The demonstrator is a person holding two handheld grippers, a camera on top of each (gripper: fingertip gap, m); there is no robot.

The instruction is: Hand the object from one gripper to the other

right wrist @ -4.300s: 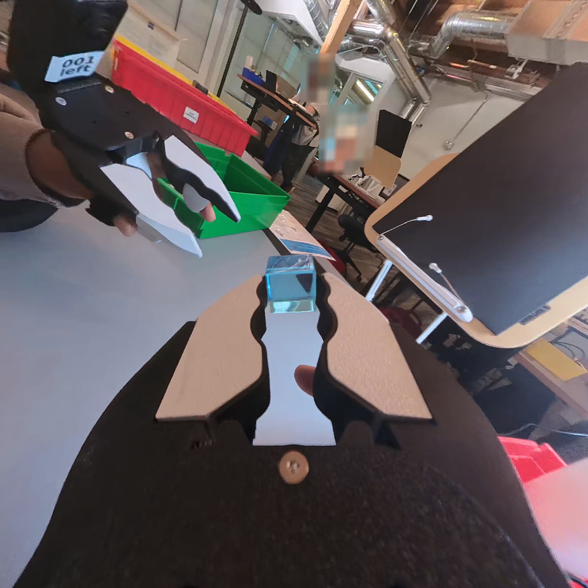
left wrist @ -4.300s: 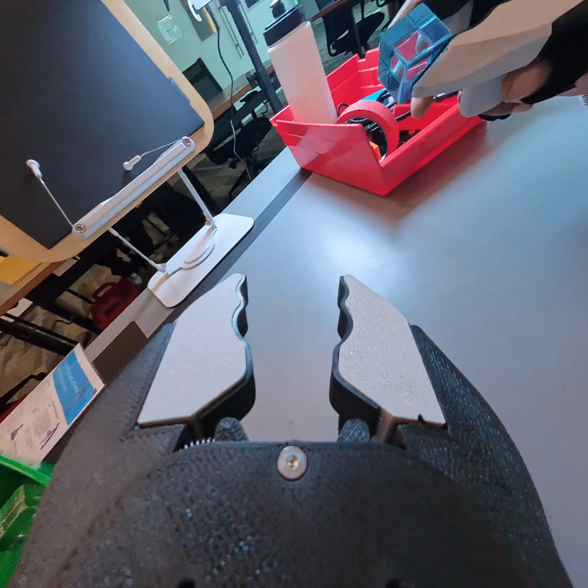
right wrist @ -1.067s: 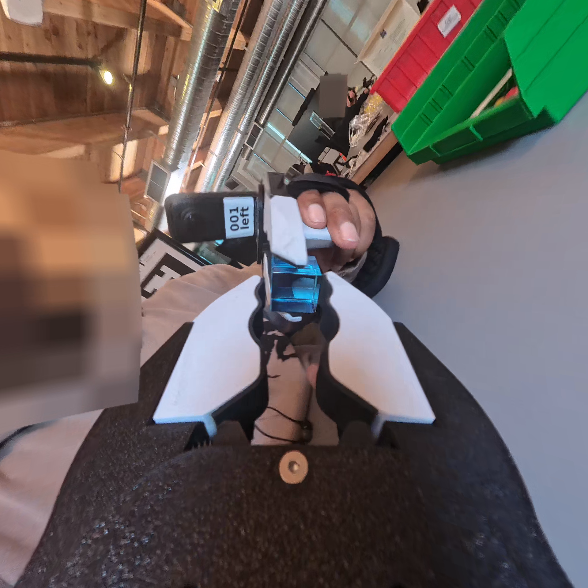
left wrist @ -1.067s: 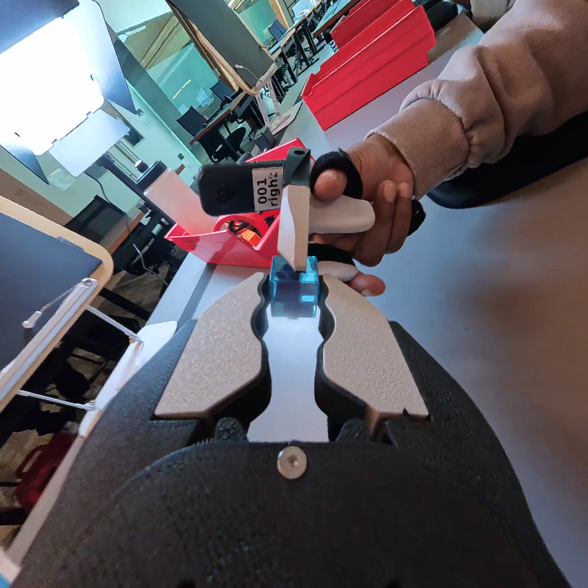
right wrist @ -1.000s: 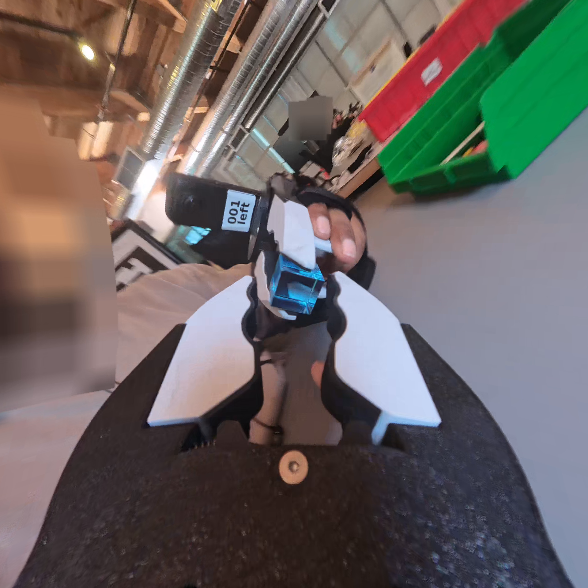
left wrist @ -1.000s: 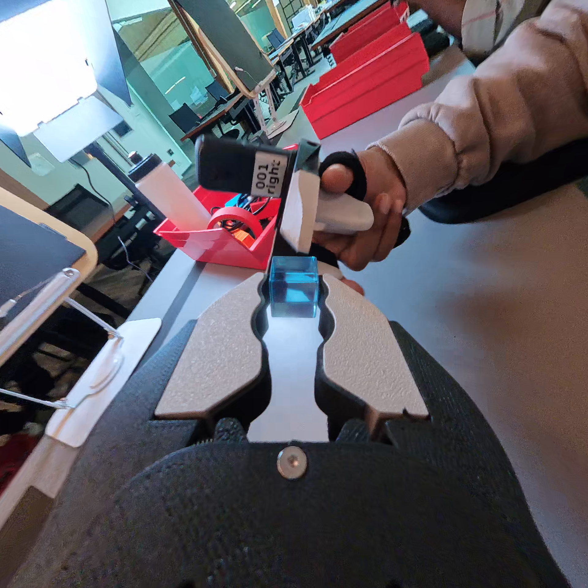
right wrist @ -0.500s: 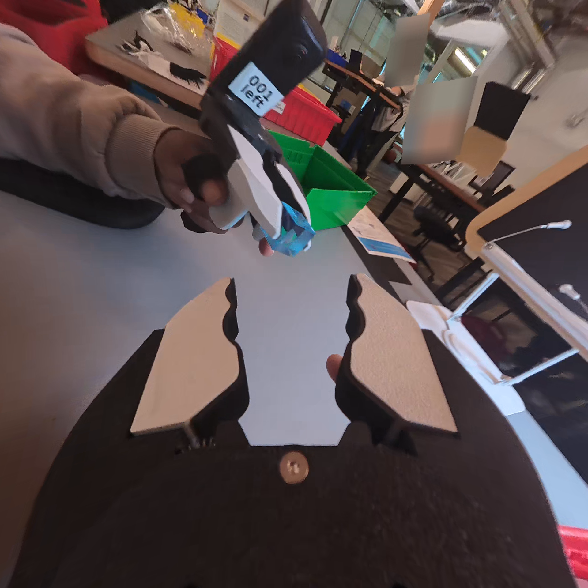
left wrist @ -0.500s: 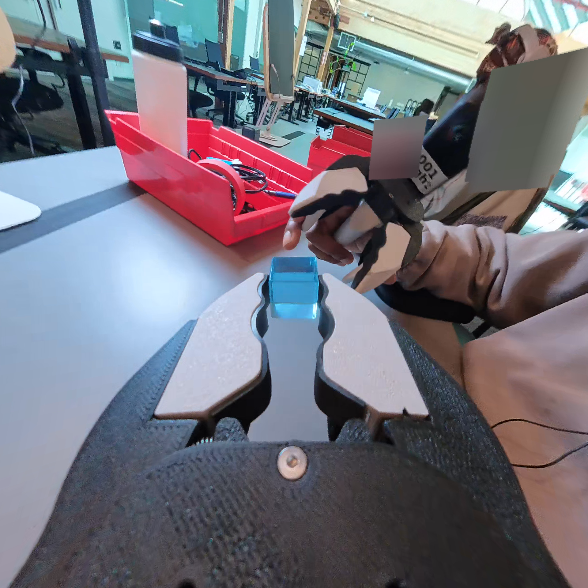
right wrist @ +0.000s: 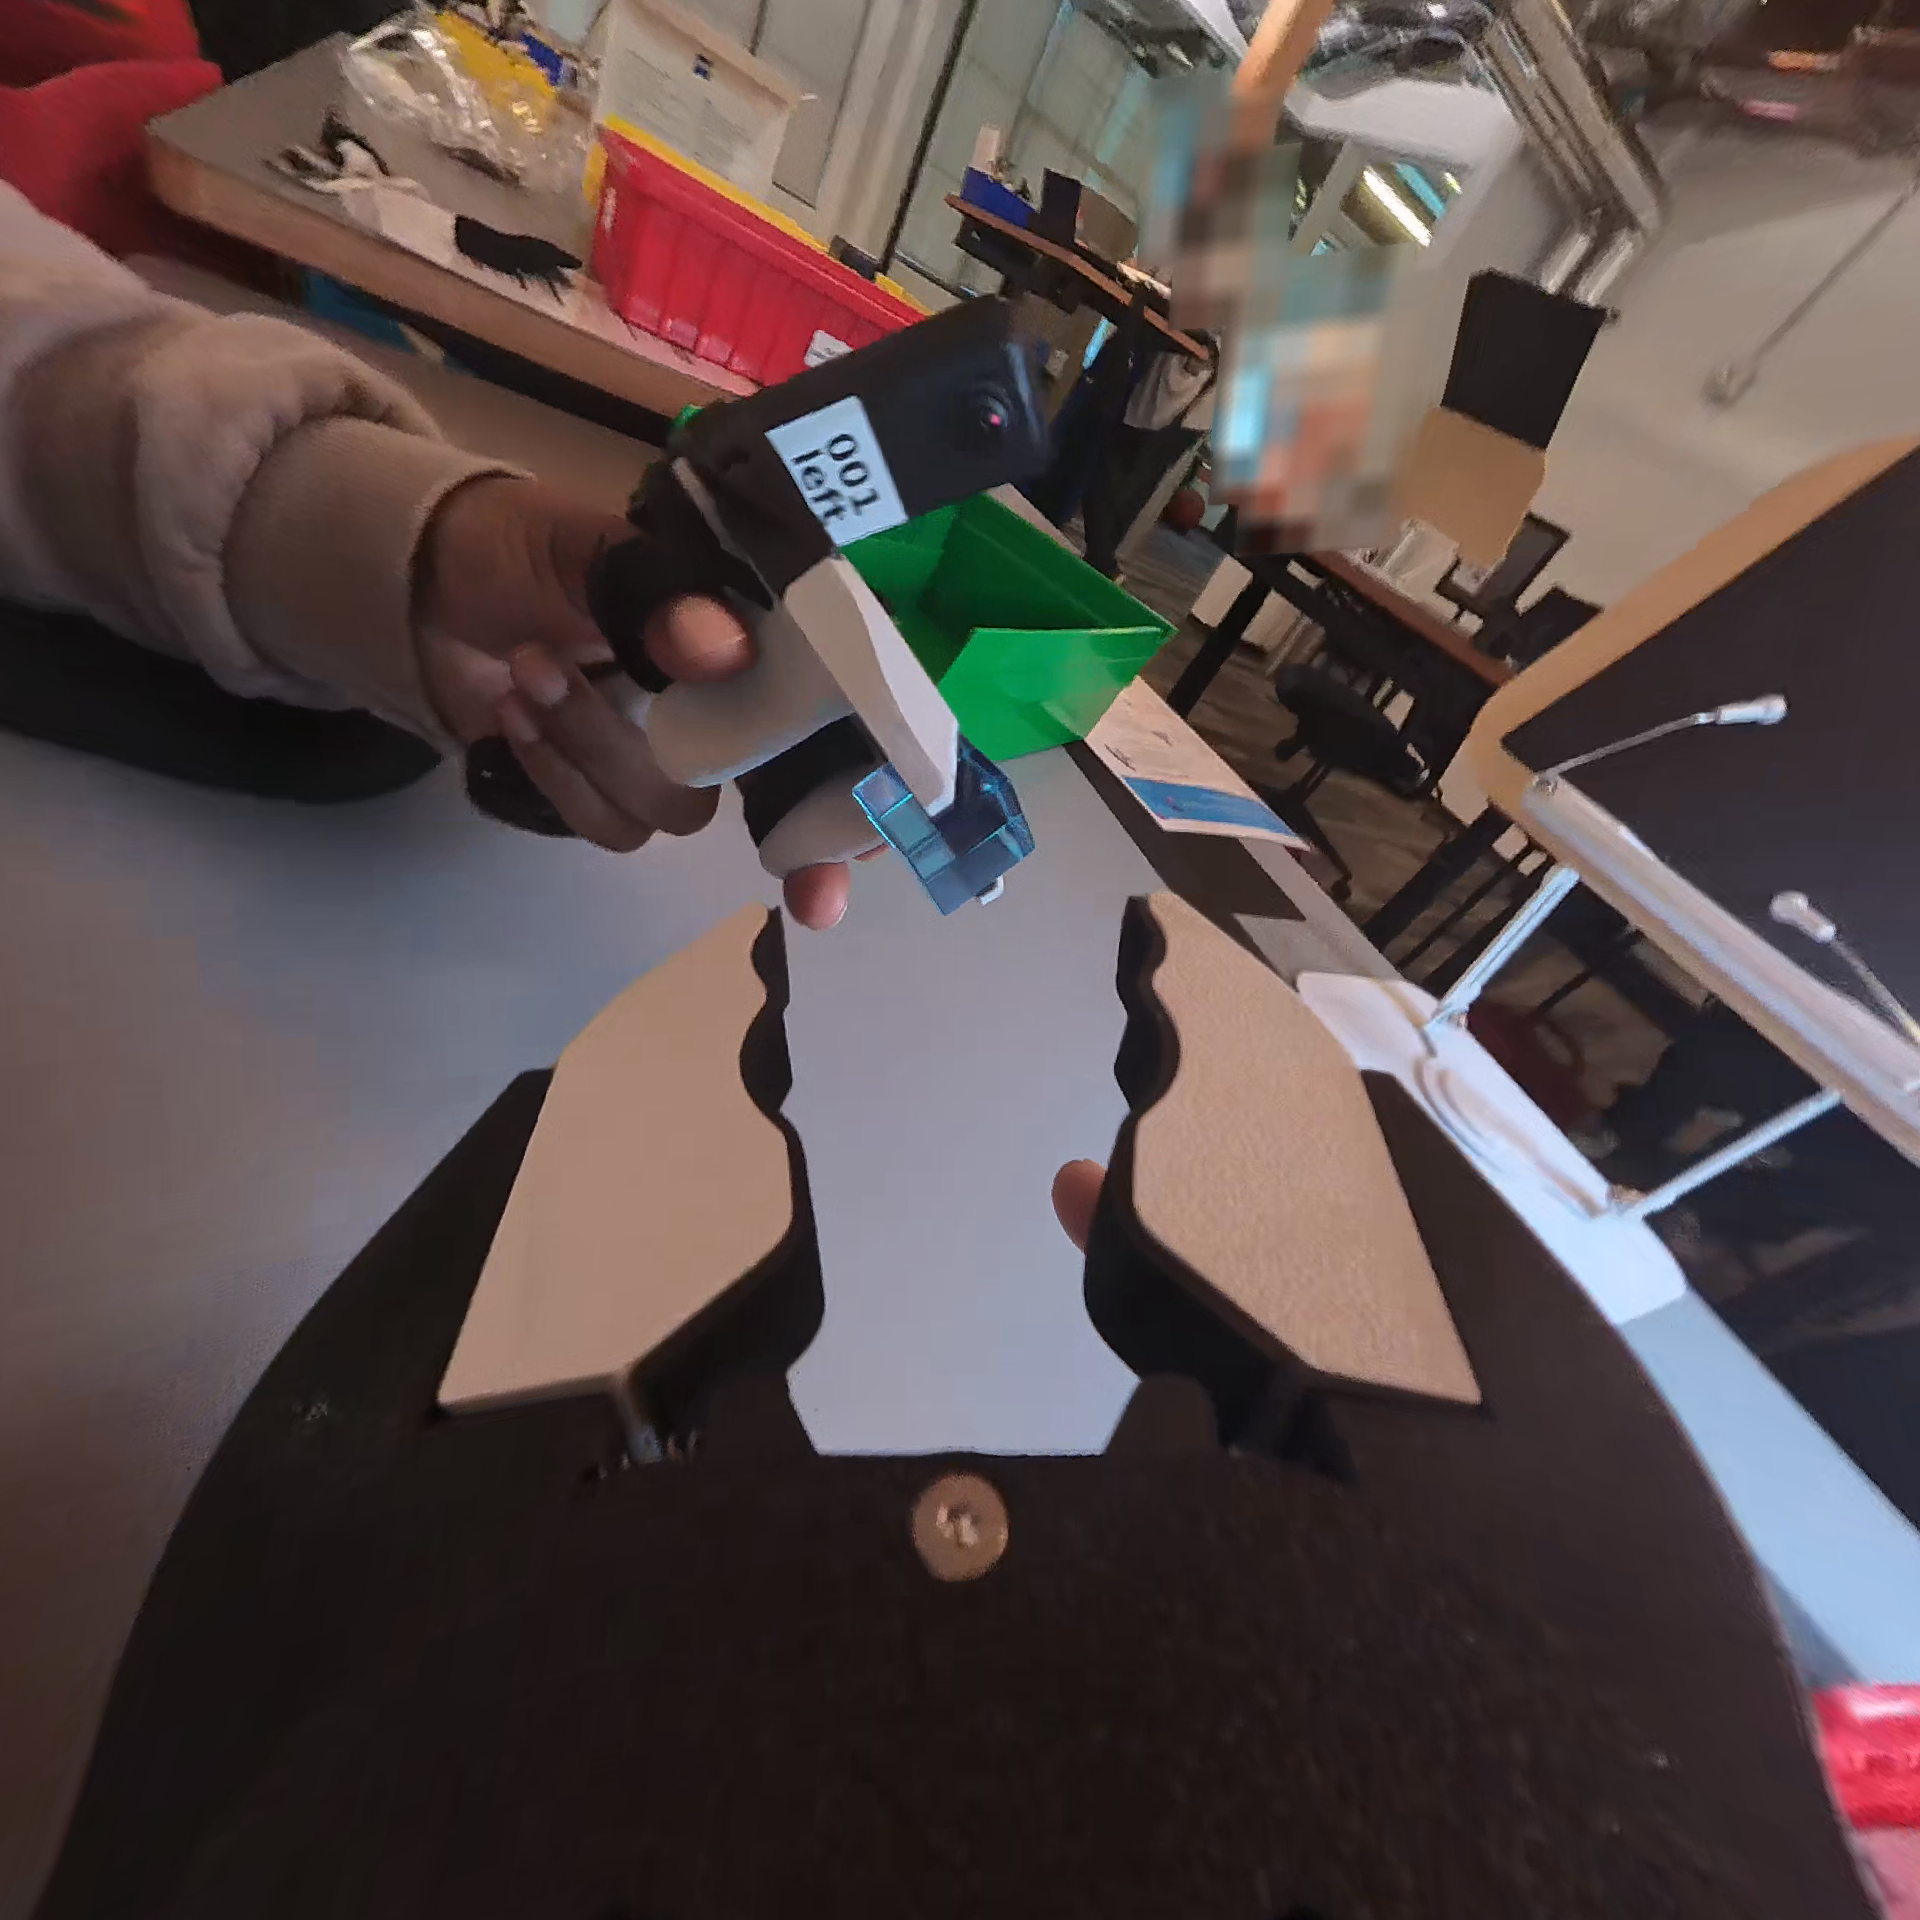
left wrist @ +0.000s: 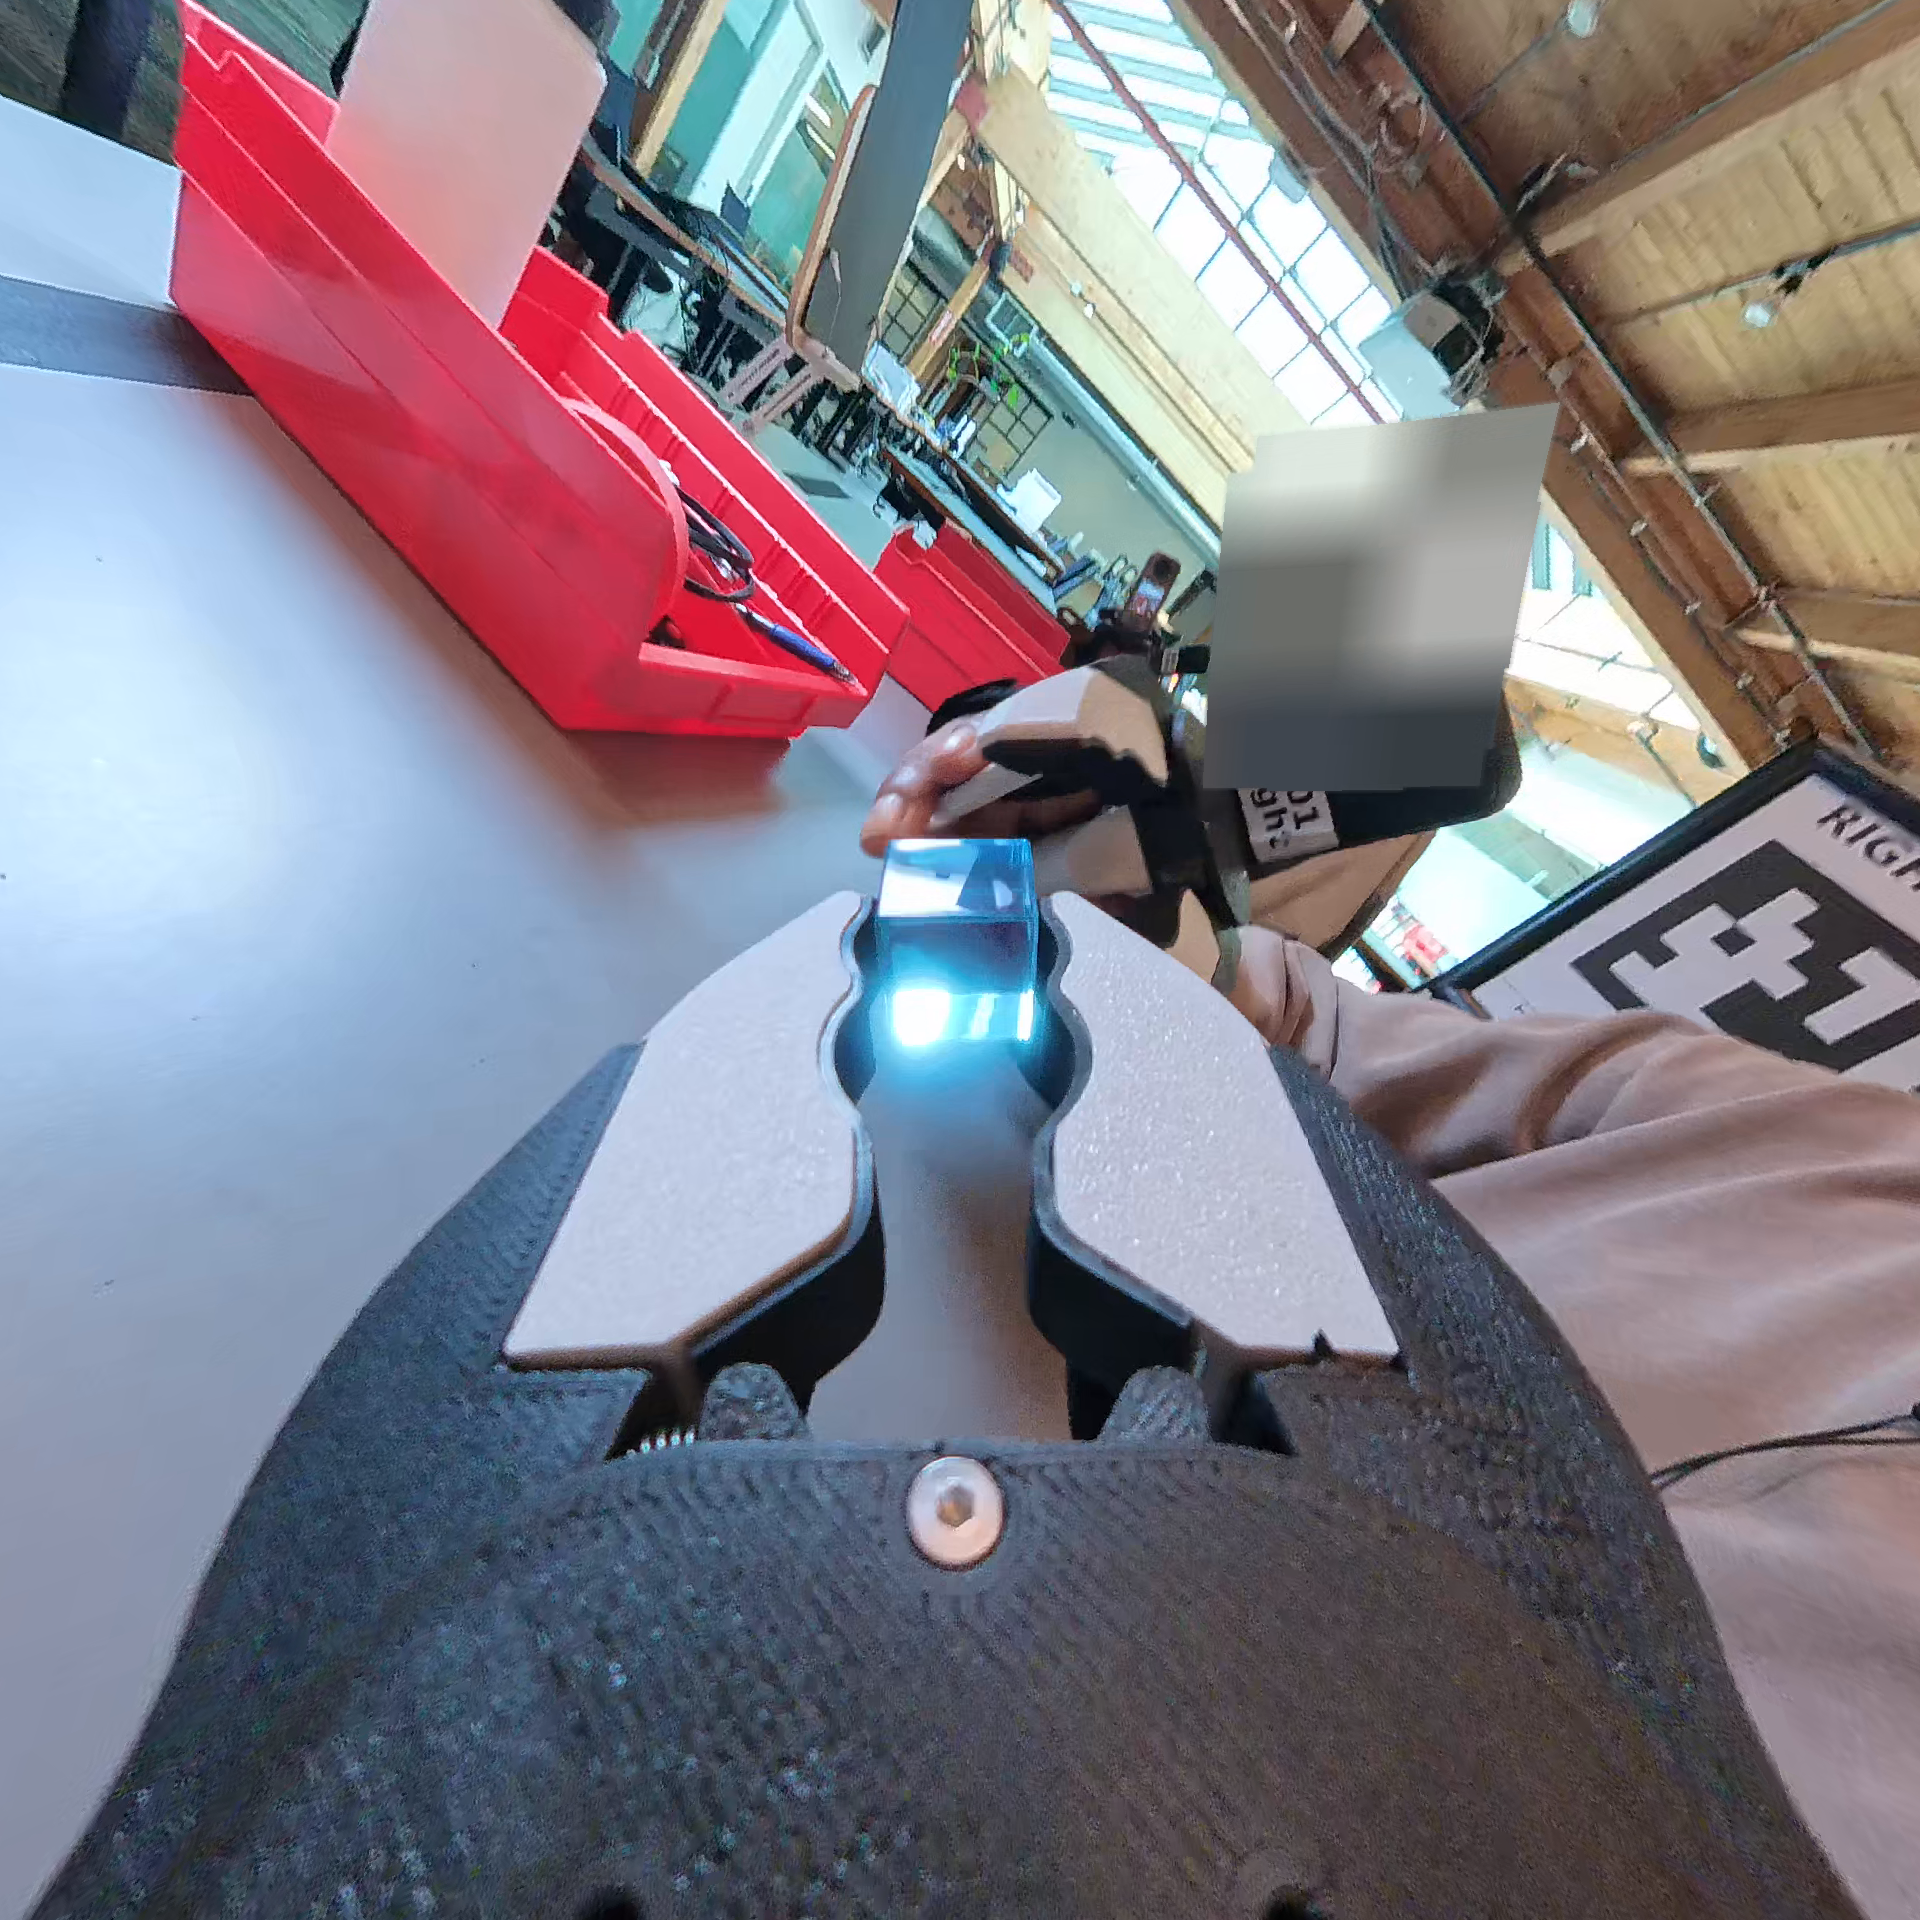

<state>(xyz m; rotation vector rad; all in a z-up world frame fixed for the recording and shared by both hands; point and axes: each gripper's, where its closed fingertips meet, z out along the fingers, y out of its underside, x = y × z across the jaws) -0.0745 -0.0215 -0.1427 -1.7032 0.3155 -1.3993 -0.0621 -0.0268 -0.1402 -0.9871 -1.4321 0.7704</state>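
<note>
Between the tips of the left tool (left wrist: 956, 961), clamped shut on it above the desk (left wrist: 260, 935), sits a clear blue cube (left wrist: 956, 914), likely light, rigid and slick, best held by flat faces, while the right tool (right wrist: 951, 925) gapes empty nearby.

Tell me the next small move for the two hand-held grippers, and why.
Probably draw the right hand-held gripper a little farther back and keep the left hand-held gripper shut. The blue cube is clamped between the left one's fingertips, held above the grey table, while the right one's jaws stand wide apart with nothing between them, so the hand-over looks done.
</note>
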